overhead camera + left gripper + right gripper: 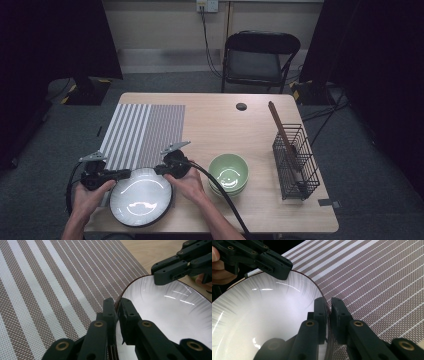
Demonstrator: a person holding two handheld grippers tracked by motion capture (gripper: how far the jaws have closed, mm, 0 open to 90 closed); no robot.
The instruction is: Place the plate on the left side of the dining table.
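A white ribbed plate (141, 196) with a dark rim sits at the table's front left, its far edge over the near edge of the striped placemat (142, 132). My left gripper (124, 173) is shut on the plate's left rim and my right gripper (161, 170) on its upper right rim. In the left gripper view the jaws (117, 307) pinch the rim of the plate (170, 315), with the placemat (50, 290) beyond. In the right gripper view the jaws (329, 307) clamp the opposite rim of the plate (269, 315), beside the placemat (374, 277). Whether the plate is lifted I cannot tell.
Green bowls (228, 172), stacked, stand just right of the plate. A black wire basket (296, 162) holding a long wooden utensil (280, 127) stands at the right edge. A folding chair (260, 55) is behind the table. Bare wood lies between placemat and basket.
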